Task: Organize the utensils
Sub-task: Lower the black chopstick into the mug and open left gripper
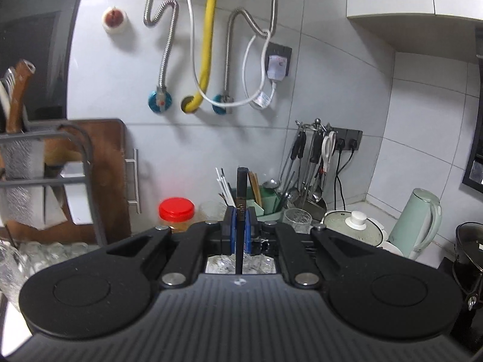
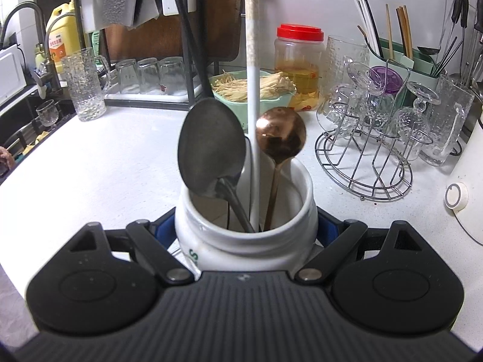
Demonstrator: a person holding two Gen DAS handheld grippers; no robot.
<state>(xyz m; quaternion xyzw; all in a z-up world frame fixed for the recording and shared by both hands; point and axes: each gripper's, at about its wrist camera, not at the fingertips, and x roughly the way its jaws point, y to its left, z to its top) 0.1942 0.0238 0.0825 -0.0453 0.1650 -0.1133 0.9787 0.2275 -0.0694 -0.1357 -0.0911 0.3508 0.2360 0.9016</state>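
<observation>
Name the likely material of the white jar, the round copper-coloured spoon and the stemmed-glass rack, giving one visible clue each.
White jar: probably glazed ceramic; smooth glossy white rim.
Copper-coloured spoon: likely polished metal; mirror-like reflections in its bowl.
Glass rack: bent steel wire, apparently chromed; thin shiny silver rods.

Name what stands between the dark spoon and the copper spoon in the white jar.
A white chopstick-like stick stands between the dark spoon and copper spoon, all inside the white jar; the right wrist view shows it.
</observation>
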